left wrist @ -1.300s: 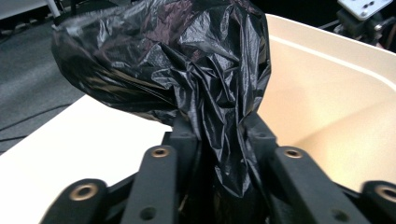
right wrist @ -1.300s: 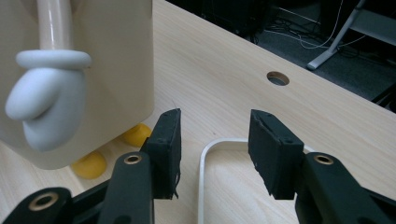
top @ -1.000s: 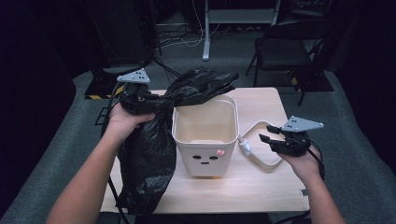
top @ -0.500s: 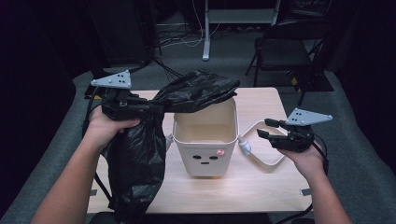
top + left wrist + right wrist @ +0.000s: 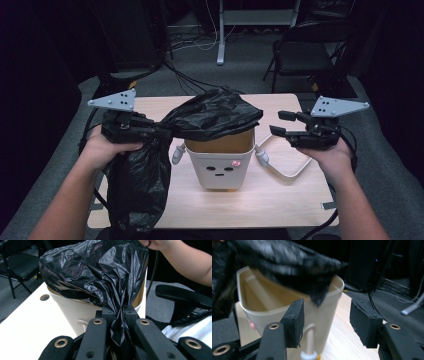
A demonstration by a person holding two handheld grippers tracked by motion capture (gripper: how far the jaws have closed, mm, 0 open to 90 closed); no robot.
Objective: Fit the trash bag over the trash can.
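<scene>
Over the bin (image 5: 220, 167), crumpled black bag (image 5: 210, 117)

My left tool (image 5: 150, 131) is clamped tight, held level and pointing inward, forearm stretched forward. My right tool (image 5: 282, 123) is raised at the same height, pointing inward, its jaws apart, having just been opening, nothing between them.

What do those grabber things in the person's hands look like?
Each one is black, with two long jaws joined by brass-coloured pins. The left gripper and right gripper each carry a flat grey three-cornered plate dotted with small holes on top. The right one's jaws end in square black pads. Black cables trail from both. The forearms are bare, with no sleeves.
</scene>
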